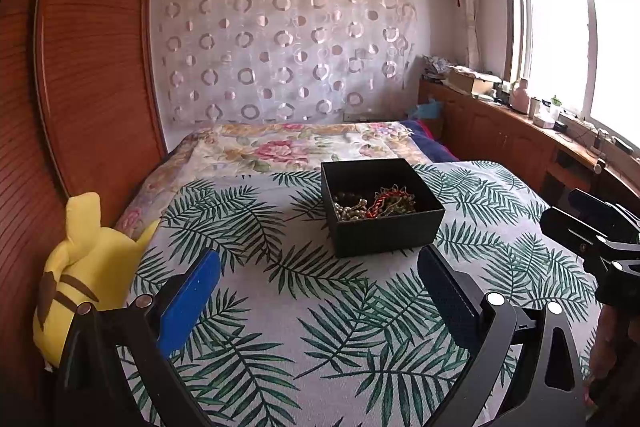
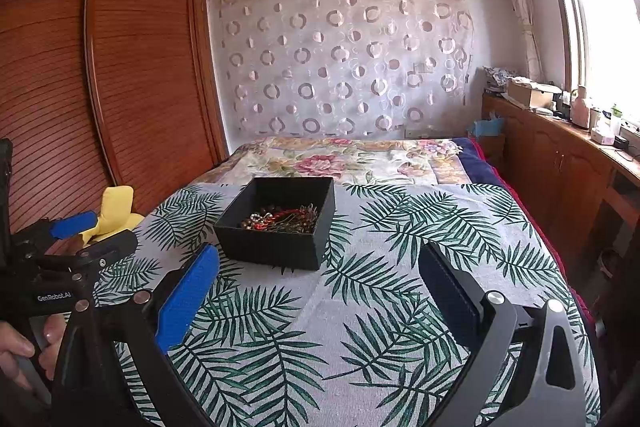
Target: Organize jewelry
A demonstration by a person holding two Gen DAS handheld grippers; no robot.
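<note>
An open black box [image 1: 382,239] stands on the leaf-print cloth [image 1: 280,307] on the bed. It holds a tangle of jewelry [image 1: 372,205]: pearl beads, dark beads and a red piece. The box also shows in the right wrist view [image 2: 276,247], with the jewelry [image 2: 282,219] inside. My left gripper [image 1: 320,271] is open and empty, just short of the box's near side. My right gripper [image 2: 318,267] is open and empty, near the box's front right corner. Each gripper shows at the edge of the other's view, the right one [image 1: 600,247] and the left one [image 2: 74,239].
A yellow plush toy [image 1: 88,275] lies at the bed's left edge against a wooden wardrobe [image 1: 80,67]. A floral quilt [image 1: 300,147] covers the far bed. A cluttered wooden counter [image 1: 520,115] runs under the window on the right.
</note>
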